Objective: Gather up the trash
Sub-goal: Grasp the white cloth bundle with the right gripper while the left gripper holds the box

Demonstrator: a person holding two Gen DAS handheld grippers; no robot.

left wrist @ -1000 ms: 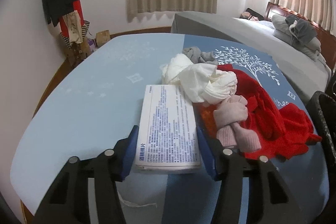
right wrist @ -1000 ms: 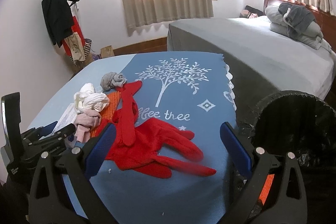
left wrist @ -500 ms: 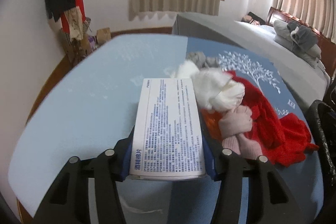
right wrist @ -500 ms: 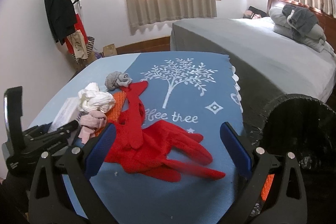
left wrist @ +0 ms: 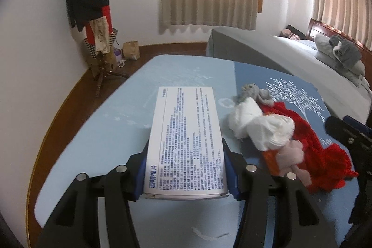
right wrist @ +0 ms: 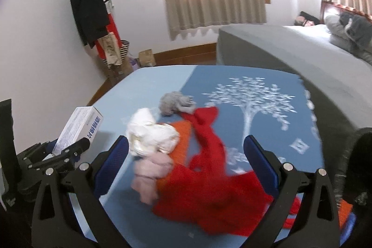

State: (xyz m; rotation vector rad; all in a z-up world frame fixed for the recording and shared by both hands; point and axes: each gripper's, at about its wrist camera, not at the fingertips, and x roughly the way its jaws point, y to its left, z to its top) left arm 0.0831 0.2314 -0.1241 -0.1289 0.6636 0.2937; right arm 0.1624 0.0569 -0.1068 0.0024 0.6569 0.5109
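1 item, the white printed box [left wrist: 186, 143], was clamped between the blue pads of my left gripper [left wrist: 186, 169] and stood clear of the blue tablecloth [left wrist: 93, 143], tilted upward; 1 second earlier it had lain flat on the cloth with the pads only flanking it. I judged the pick complete and the carry to the black bin [right wrist: 358, 166], at the table's right edge, as the remaining step. My right gripper [right wrist: 186, 159] had its jaws spread wide and empty, and had advanced over the pile of red garment [right wrist: 209, 196], white cloth [right wrist: 151, 134] and pink item [right wrist: 151, 176]. Whether those count as trash, I could not tell.
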